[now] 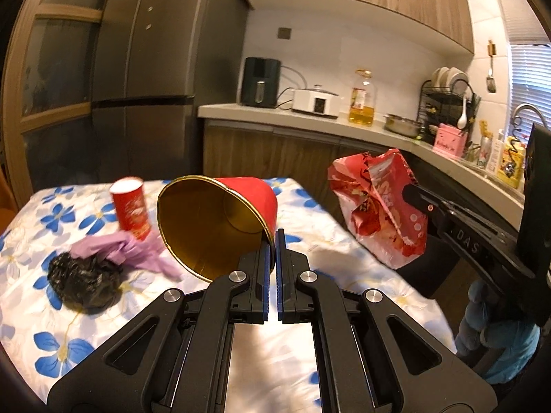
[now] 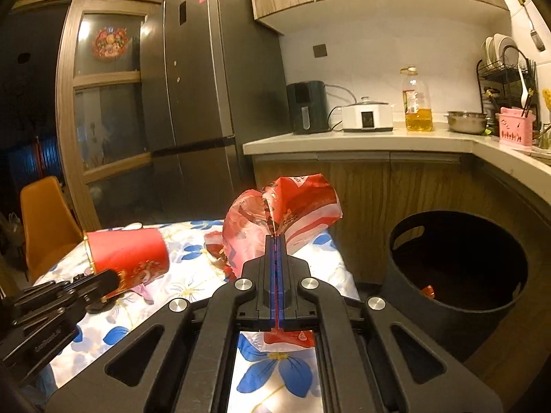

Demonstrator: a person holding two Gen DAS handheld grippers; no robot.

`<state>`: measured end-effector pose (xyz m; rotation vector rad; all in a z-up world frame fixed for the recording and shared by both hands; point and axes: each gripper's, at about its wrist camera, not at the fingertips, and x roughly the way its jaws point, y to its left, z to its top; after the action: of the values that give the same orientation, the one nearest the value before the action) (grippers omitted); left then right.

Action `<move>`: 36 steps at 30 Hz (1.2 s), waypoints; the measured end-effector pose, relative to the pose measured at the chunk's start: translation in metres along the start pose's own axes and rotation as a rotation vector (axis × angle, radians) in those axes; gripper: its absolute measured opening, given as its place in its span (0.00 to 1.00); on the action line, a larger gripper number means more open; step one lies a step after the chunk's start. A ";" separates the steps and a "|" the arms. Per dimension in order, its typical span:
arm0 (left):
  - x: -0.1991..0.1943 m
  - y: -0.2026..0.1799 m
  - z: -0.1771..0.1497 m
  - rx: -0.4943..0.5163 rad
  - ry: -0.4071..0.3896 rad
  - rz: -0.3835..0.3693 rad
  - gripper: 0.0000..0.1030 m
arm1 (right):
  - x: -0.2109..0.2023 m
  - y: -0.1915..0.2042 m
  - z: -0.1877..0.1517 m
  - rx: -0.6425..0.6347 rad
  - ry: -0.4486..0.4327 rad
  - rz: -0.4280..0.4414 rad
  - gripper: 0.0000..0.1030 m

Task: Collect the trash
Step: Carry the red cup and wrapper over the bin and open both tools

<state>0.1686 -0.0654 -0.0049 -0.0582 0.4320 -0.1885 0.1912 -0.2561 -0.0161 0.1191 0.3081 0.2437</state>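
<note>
My left gripper (image 1: 274,237) is shut on the rim of a red paper bucket (image 1: 220,227) with a gold inside, held tilted above the table with its mouth toward the camera. My right gripper (image 2: 277,241) is shut on a crumpled red snack bag (image 2: 286,213), lifted off the table's right edge. From the left wrist view the snack bag (image 1: 378,206) hangs from the right gripper (image 1: 411,194) past the table edge. The right wrist view shows the bucket (image 2: 127,251) in the left gripper (image 2: 113,280). A black trash bin (image 2: 454,268) stands open on the floor to the right.
On the flowered tablecloth (image 1: 69,309) lie a red snack can (image 1: 131,206), a purple cloth (image 1: 134,251) and a crumpled black bag (image 1: 82,282). A kitchen counter (image 2: 361,141) with appliances, an oil bottle (image 2: 417,101) and a fridge (image 2: 199,103) stand behind. An orange chair (image 2: 44,220) is at left.
</note>
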 end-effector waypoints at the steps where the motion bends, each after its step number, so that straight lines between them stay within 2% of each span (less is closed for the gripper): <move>1: 0.000 -0.005 0.003 0.007 -0.005 -0.007 0.02 | -0.005 -0.002 0.001 0.001 -0.008 -0.005 0.01; 8: 0.007 -0.043 0.023 0.057 -0.034 -0.063 0.02 | -0.031 -0.021 0.014 0.025 -0.058 -0.043 0.01; 20: 0.026 -0.116 0.052 0.148 -0.085 -0.168 0.02 | -0.063 -0.073 0.034 0.066 -0.151 -0.176 0.01; 29: 0.051 -0.159 0.062 0.186 -0.084 -0.232 0.02 | -0.073 -0.111 0.042 0.097 -0.191 -0.257 0.01; 36: 0.072 -0.181 0.062 0.198 -0.068 -0.265 0.02 | -0.074 -0.134 0.039 0.120 -0.189 -0.295 0.01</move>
<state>0.2286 -0.2563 0.0390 0.0730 0.3346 -0.4879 0.1643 -0.4069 0.0220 0.2114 0.1488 -0.0793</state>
